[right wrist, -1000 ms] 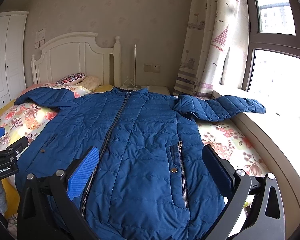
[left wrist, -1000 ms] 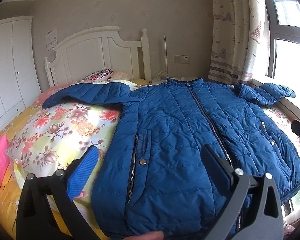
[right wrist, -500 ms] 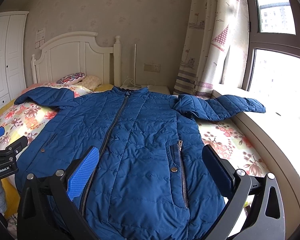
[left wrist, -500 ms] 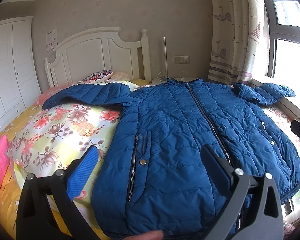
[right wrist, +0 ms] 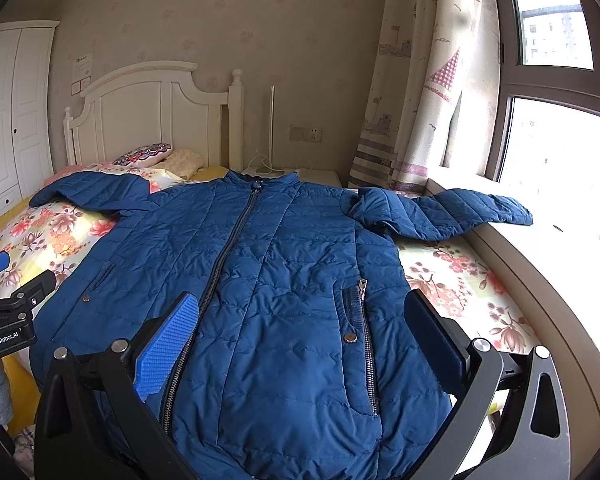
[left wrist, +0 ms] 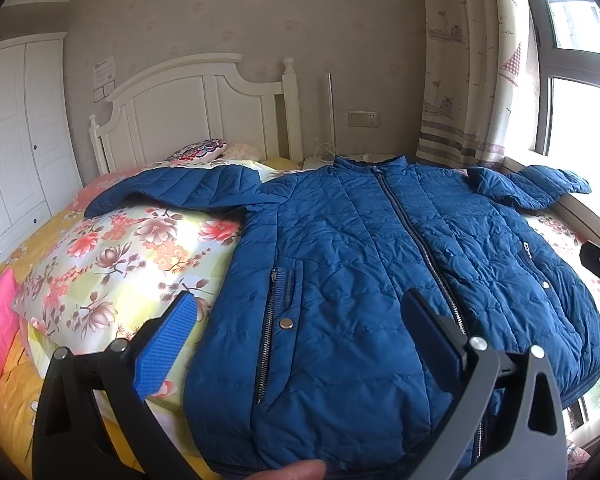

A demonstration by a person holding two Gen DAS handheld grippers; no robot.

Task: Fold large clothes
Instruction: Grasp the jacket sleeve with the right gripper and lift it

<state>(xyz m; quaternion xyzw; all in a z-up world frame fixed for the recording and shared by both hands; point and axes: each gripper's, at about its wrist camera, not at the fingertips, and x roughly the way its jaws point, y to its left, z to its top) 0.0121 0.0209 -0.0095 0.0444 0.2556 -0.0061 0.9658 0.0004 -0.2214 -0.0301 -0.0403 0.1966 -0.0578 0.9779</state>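
Both the left gripper (left wrist: 296, 340) and the right gripper (right wrist: 300, 340) are hovering with jaws spread wide and empty above the near hem of the blue quilted jacket (right wrist: 284, 280), which is lying zipped, front up, sleeves outstretched, ahead of them on the bed (left wrist: 112, 264).

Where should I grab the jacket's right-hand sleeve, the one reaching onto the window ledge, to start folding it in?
Take the sleeve at its cuff with the right tongs, which are open. Come in from the window side. The cuff is the free end, lying flat on the ledge beyond the jacket body, so lifting it should let the whole sleeve swing across the zipped front.
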